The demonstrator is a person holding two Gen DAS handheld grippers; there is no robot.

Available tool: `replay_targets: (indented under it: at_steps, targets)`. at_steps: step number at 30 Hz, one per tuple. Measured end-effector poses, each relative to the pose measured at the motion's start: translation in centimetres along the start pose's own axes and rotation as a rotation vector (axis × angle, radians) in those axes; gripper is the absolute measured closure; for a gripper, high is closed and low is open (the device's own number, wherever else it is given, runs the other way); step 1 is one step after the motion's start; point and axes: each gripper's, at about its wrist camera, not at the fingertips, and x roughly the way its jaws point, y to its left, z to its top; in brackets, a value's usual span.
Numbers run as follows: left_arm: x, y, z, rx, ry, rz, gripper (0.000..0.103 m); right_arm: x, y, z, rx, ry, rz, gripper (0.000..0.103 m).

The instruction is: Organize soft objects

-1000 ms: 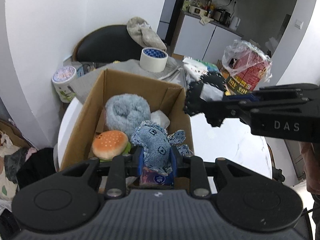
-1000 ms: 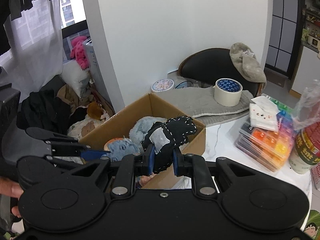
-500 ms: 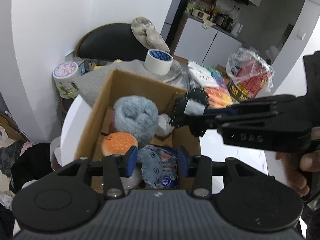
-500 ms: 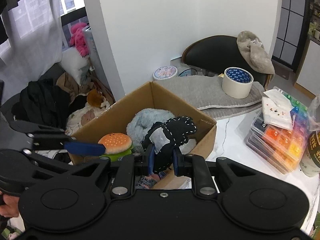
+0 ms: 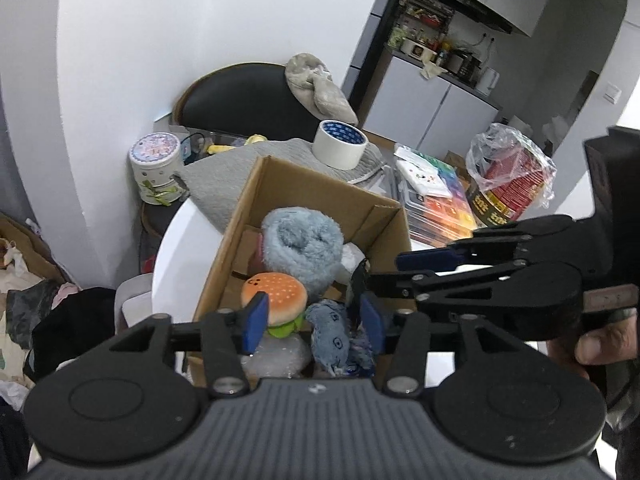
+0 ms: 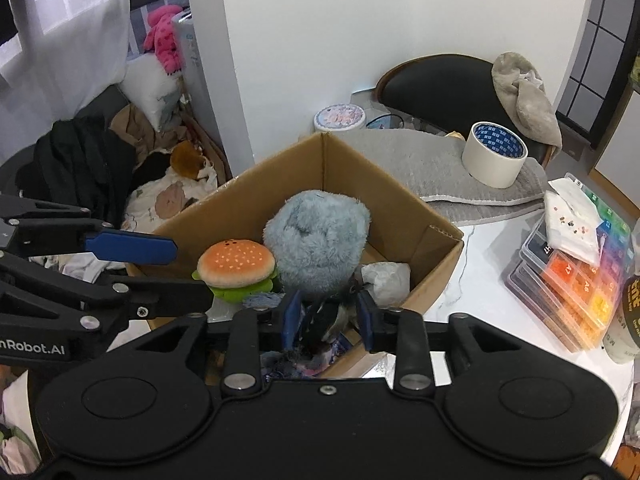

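1. Two hand-held grippers hover over the near end of an open cardboard box (image 6: 404,216) on a white table (image 5: 188,240), at the centre of both wrist views, as soft toys are dropped in.

2. The left gripper (image 5: 314,318) has just been opening; its blue pads stand moderately apart. The denim-blue plush (image 5: 330,336) lies loose between them at lower centre of the left view, inside the box and touched by neither pad.

3. The right gripper (image 6: 328,320) has likewise just been opening, its fingers a narrow gap apart. The black stitched plush (image 6: 326,322) sits in that gap, blurred, at lower centre of the right view; it appears to be slipping down into the box rather than held.

4. Already inside: a burger toy (image 6: 236,264) left of centre, a fluffy grey-blue plush (image 6: 318,240) behind it, and crumpled white stuffing (image 6: 386,278) against the right wall.

5. Judged from this, the step in hand is the release: both toys are over or in the box, and the drop is all but done.

6. The next move likely calls for lifting both grippers clear of the box, with the fingers spread so that no fabric snags, then seeking any soft item left outside. A tape roll (image 6: 494,152) rests on a grey mat (image 6: 400,160) at upper right, beside a box of coloured compartments (image 6: 576,280).
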Motion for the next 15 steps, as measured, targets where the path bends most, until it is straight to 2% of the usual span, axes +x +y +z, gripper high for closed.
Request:
replay_targets:
  at_steps: [2,4,7,9,13,15]
  targets:
    - [-0.2,0.0,-0.1,0.000,-0.005,0.012,0.034,-0.6,0.0,-0.3,0.012,-0.019,-0.005,0.053]
    - [-0.4,-0.1,-0.2,0.006,-0.009,0.033,0.027,-1.3,-0.1,-0.5,0.022,-0.041,-0.007,0.051]
    - [-0.6,-0.1,-0.3,0.002,-0.011,0.047,0.023,-2.3,-0.4,-0.7,0.040,-0.062,-0.003,0.047]
    - [-0.8,-0.2,-0.3,0.001,-0.009,0.054,0.021,-2.9,-0.6,-1.0,0.050,-0.080,-0.006,0.039]
    - [-1.5,-0.6,-0.5,0.017,-0.012,0.074,0.015,-4.1,-1.3,-1.7,0.081,-0.109,-0.015,0.030]
    - [-1.9,-0.9,-0.5,0.014,-0.017,0.080,0.011,-4.8,-1.8,-2.3,0.106,-0.131,-0.018,0.021]
